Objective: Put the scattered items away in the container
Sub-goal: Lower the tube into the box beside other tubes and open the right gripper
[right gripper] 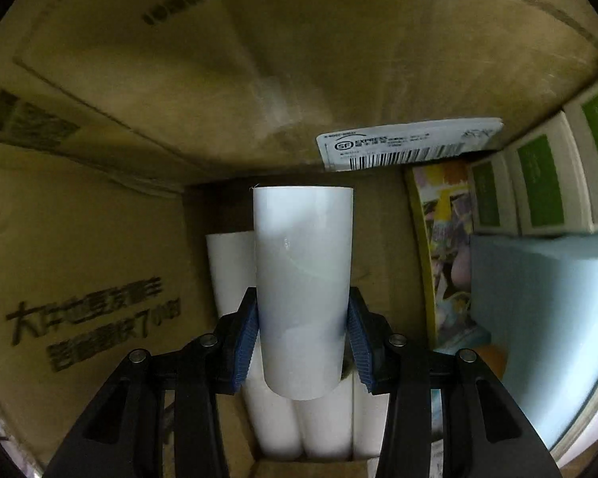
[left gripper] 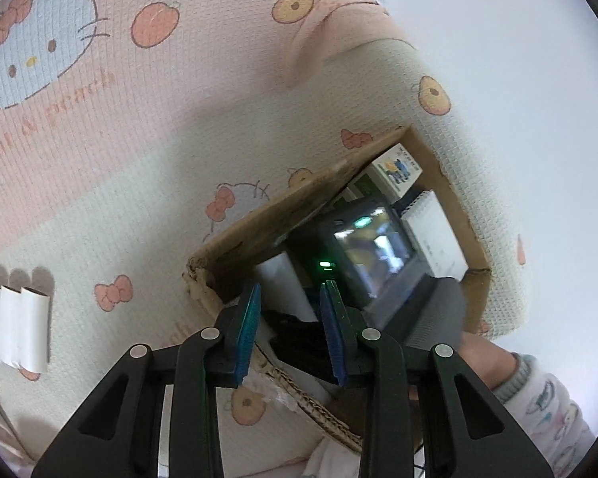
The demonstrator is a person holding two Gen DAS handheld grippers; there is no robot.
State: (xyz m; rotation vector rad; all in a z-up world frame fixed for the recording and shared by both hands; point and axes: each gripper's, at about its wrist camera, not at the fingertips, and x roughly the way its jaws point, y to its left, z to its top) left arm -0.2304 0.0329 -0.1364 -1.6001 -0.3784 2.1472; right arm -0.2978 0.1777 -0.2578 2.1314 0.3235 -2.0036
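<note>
- A white tube [right gripper: 303, 294] is clamped between the blue pads of the right gripper [right gripper: 303, 342], held lengthwise and pointed down into the cardboard box [right gripper: 79, 259], evidently so that it can be laid beside the ones already stowed.
- Further white tubes [right gripper: 275, 418] are seen lying side by side on the box floor directly beneath, toward 6 o'clock in the right wrist view; the held tube is not yet resting on them, as far as can be judged.
- Room is limited: a printed cardboard wall stands at 9 o'clock, a colourful booklet [right gripper: 442, 247] is wedged upright at 3 o'clock, and green-labelled cartons [right gripper: 538, 183] and a pale blue box [right gripper: 538, 298] fill the right side.
- A shipping label [right gripper: 406, 145] is stuck to the far wall at 1 o'clock.
- The left gripper [left gripper: 291, 326] is held above the box's near corner, its jaws partly apart with nothing pressed between the pads; it is judged to be empty.
- From the left wrist view the right gripper's lit screen is seen inside the box at 3 o'clock, so the opening is largely occupied.
- Three more white tubes [left gripper: 16, 326] are left on the patterned bed cover [left gripper: 139, 139] at 9 o'clock, well apart from the box, still to be gathered.
- A sleeve [left gripper: 546, 406] is visible at 4 o'clock.
</note>
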